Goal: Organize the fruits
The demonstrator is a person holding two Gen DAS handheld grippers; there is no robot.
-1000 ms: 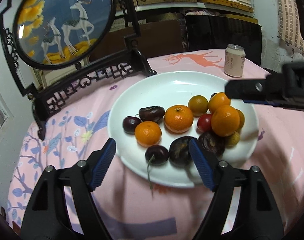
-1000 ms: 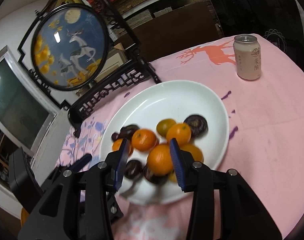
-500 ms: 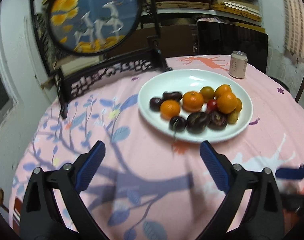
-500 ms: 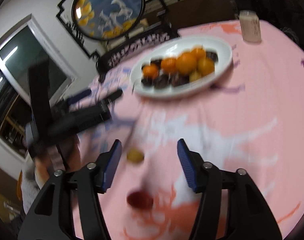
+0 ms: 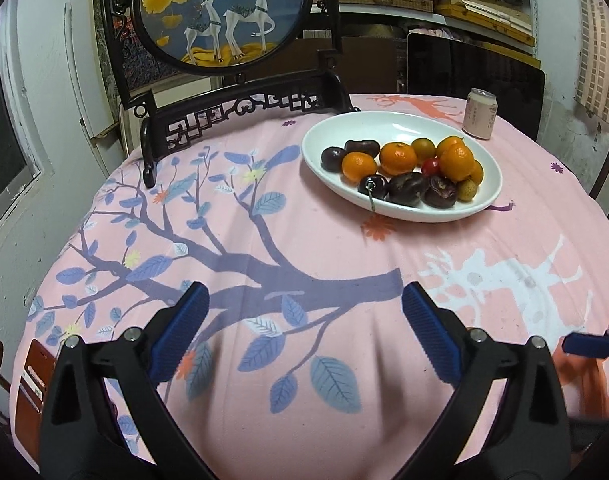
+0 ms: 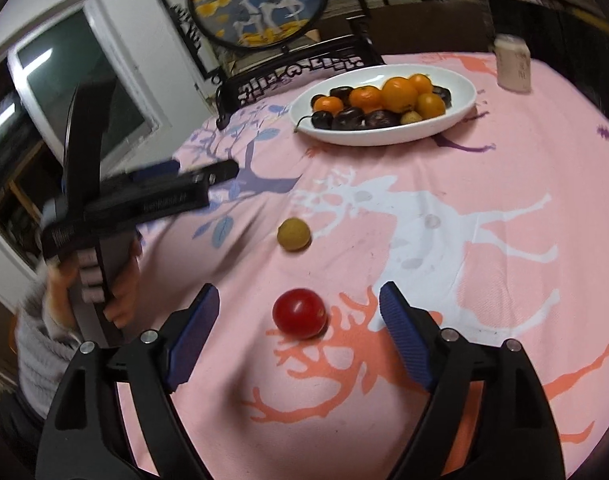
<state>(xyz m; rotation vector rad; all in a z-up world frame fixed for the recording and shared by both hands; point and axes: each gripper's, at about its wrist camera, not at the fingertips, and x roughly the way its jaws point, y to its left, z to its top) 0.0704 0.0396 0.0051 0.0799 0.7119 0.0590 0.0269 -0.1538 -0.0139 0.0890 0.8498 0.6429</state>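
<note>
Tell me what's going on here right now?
A person is sorting fruit onto the white plate. The right gripper, jaws just opening, sits around a red cherry tomato on the pink tablecloth, not gripping it. A yellowish fruit lies beyond. The left gripper hangs open and empty.

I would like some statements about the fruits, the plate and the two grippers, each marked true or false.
1. A red fruit lies on the tablecloth before the right gripper. True.
2. The right gripper holds the red fruit. False: its fingers stand apart, not touching it.
3. The small yellow fruit lies on the white plate. False: it lies on the cloth, apart from the plate.
4. The left gripper is open and empty. True.
5. The can lies on its side. False: it stands upright.
</note>
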